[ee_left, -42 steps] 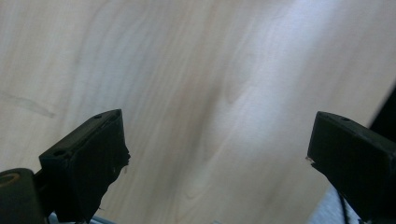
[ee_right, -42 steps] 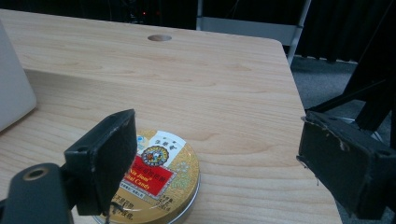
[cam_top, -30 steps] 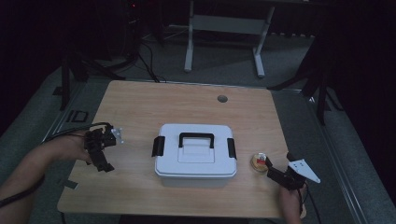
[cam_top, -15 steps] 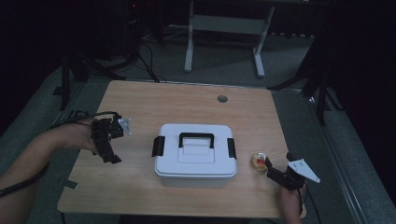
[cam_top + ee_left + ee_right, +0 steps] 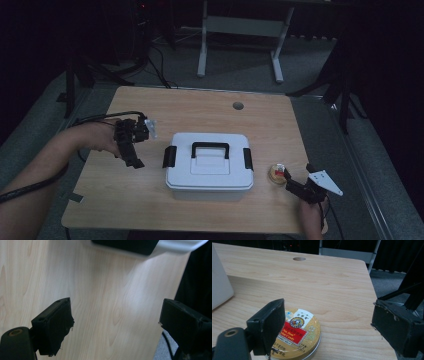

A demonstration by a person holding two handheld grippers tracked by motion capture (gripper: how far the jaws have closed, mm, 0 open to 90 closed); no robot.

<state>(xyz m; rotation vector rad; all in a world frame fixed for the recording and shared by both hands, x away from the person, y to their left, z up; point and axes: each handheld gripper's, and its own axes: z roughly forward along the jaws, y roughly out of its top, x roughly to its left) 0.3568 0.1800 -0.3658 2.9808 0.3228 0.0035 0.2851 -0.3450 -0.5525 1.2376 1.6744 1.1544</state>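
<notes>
A white lidded box (image 5: pixel 209 167) with a black handle and two black side latches stands mid-table. My left gripper (image 5: pixel 134 161) hovers left of it, apart from the box. In the left gripper view it (image 5: pixel 115 312) is open over bare wood; its jaws have just been closing slightly with nothing between them. The box's edge (image 5: pixel 175 245) shows at the top. A round gold tin (image 5: pixel 276 172) with a red label lies right of the box. My right gripper (image 5: pixel 291 182) sits low just behind it, open. In the right gripper view it (image 5: pixel 327 315) has its left jaw overlapping the tin (image 5: pixel 299 335).
The wooden table (image 5: pixel 200 110) has a round cable hole (image 5: pixel 238 106) at the back, also seen as the hole (image 5: pixel 299 258) in the right gripper view. Cables trail from both grippers. Metal stands and a bench frame stand on the dark floor beyond the table.
My left gripper has risen and moved away from the near edge, toward the box's left side. The right gripper and tin have stayed put.
</notes>
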